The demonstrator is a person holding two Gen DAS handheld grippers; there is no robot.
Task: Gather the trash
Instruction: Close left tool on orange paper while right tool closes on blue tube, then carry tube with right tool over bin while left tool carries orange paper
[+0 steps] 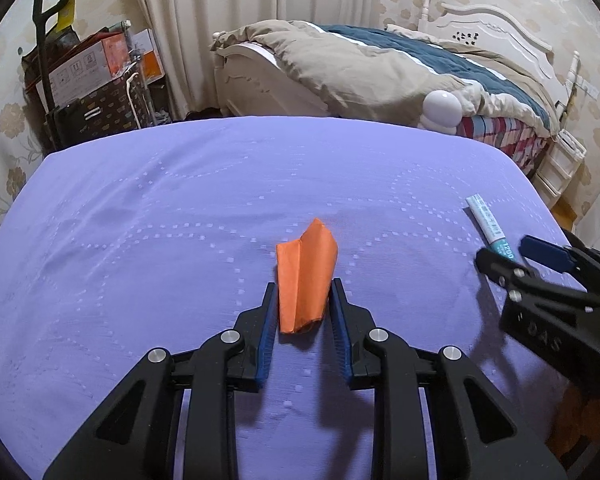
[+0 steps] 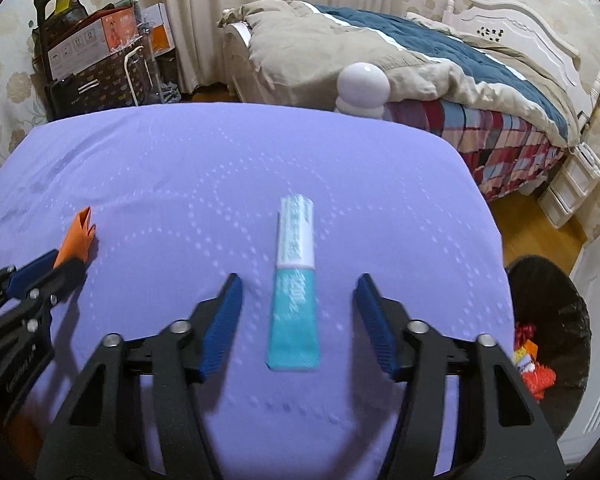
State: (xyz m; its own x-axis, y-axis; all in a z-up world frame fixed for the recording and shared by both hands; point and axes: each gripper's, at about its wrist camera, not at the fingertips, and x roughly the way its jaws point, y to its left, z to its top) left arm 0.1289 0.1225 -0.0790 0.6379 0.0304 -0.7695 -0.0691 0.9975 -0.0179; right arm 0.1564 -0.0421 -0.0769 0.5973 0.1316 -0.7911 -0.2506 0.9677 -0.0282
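Black-framed, blue-padded left gripper (image 1: pixel 303 294) clamps a folded orange paper (image 1: pixel 306 276) lying on the purple tablecloth (image 1: pixel 140 220). To its right, the right gripper (image 2: pixel 298 292) hovers with jaws spread, not touching the white-and-teal tube (image 2: pixel 295 276) lying between them. A black-lined trash bin (image 2: pixel 548 316) stands beside the table's right edge.

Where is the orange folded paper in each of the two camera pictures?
Left wrist view: the orange paper lies low in the middle, between the left gripper's fingers.
Right wrist view: the same paper pokes out at the far left edge, past the left gripper's tips.
Shared landmark: the purple cloth beneath it, and the toothpaste tube.
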